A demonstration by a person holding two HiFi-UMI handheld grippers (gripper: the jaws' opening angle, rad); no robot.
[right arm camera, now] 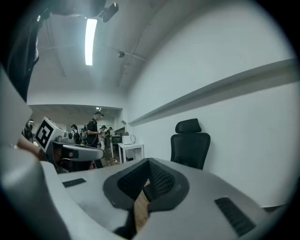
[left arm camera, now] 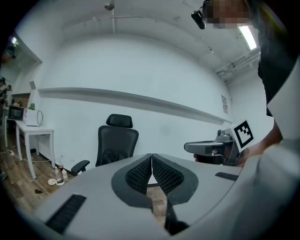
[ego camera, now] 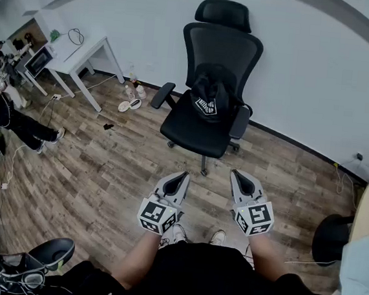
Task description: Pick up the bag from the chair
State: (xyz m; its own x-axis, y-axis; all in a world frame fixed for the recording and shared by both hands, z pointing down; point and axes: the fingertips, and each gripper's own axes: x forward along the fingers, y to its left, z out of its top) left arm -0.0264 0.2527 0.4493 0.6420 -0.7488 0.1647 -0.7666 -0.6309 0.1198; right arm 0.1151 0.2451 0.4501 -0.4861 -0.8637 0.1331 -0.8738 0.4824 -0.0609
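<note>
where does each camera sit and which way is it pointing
Head view: on the person's head, looking down at the chair with the bag on its seat; forearms, shoes, left tool and right tool show.
Left gripper view: rides the left tool, looking along its shut jaws at the chair; the right tool shows at right.
Right gripper view: rides the right tool, looking along its shut jaws toward the chair; the left tool shows at left.
Shared: all three see the chair; each gripper view catches the other tool.

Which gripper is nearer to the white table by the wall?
Left. The left gripper hangs over the floor to the right of the white table; the right gripper is beside it, farther right again.
</note>
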